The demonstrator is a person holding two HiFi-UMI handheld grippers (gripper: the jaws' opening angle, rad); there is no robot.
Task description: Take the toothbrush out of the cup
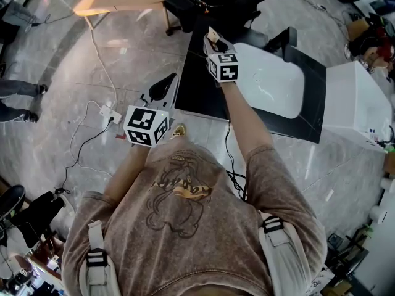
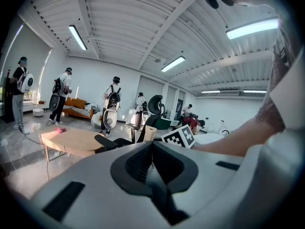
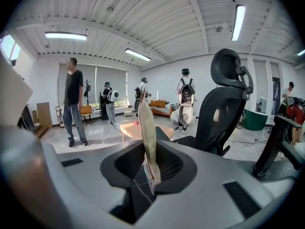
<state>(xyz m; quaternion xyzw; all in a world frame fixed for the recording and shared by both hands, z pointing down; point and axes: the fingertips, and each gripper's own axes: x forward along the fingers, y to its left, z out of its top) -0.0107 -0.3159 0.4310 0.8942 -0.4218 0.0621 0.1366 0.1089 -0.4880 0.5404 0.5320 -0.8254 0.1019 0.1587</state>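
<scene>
Slippage is the risk: right gripper (image 3: 147, 171) pinches the pale, slim toothbrush (image 3: 147, 128) by its lower end, no cup in view; left gripper (image 2: 153, 160) closed, empty. A wobble could lever it loose.

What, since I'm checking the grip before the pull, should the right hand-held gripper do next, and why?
Probably raise the right hand-held gripper slowly, straight up: its jaws are closed on a thin pale strip, seemingly the toothbrush, standing upright between them. No cup shows in any view, so clearance can't be judged.
</scene>
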